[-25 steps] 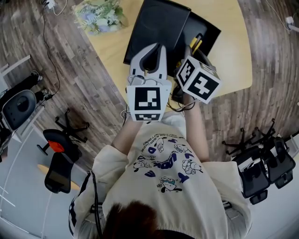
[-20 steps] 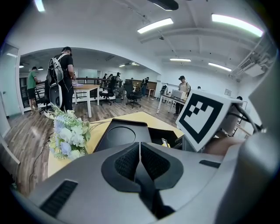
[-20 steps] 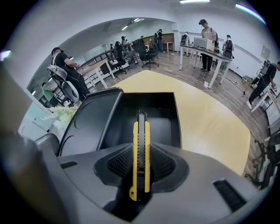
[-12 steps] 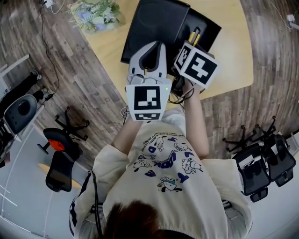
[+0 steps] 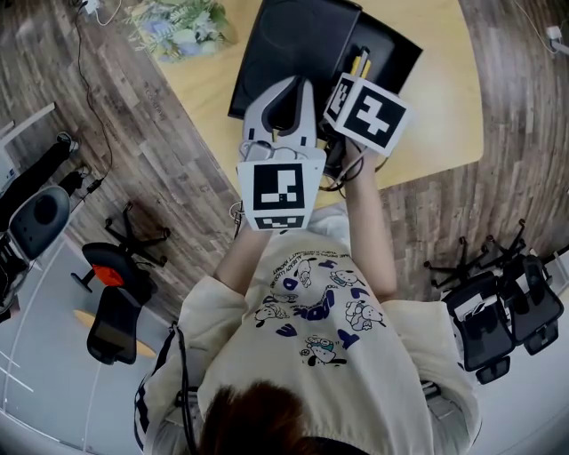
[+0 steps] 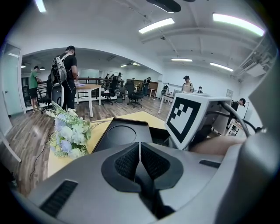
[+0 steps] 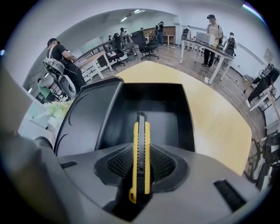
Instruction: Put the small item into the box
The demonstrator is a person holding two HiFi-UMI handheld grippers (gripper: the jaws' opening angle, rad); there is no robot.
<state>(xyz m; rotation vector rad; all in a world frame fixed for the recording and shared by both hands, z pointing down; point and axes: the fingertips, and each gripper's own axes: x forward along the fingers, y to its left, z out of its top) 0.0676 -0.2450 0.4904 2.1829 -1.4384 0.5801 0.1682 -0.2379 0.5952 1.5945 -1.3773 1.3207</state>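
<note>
A yellow and black utility knife (image 7: 141,154) stands upright between the pads of my right gripper (image 7: 141,168), which is shut on it. Its tip points into the open black box (image 7: 151,114) directly below. In the head view the right gripper's marker cube (image 5: 365,110) hangs over the box (image 5: 388,55), with the knife's tip (image 5: 361,62) showing past it. My left gripper (image 6: 139,154) is shut with nothing between its pads. It hovers over the near edge of the black lid (image 5: 295,43), which lies left of the box.
The box and lid sit on a light wooden table (image 5: 443,98). A bunch of pale artificial flowers (image 5: 176,25) lies at the table's far left corner. Office chairs (image 5: 498,311) stand on the wooden floor around me, and people stand at desks in the background.
My right gripper has moved with the knife farther over the box and tipped more steeply down. The left gripper has stayed where it was.
</note>
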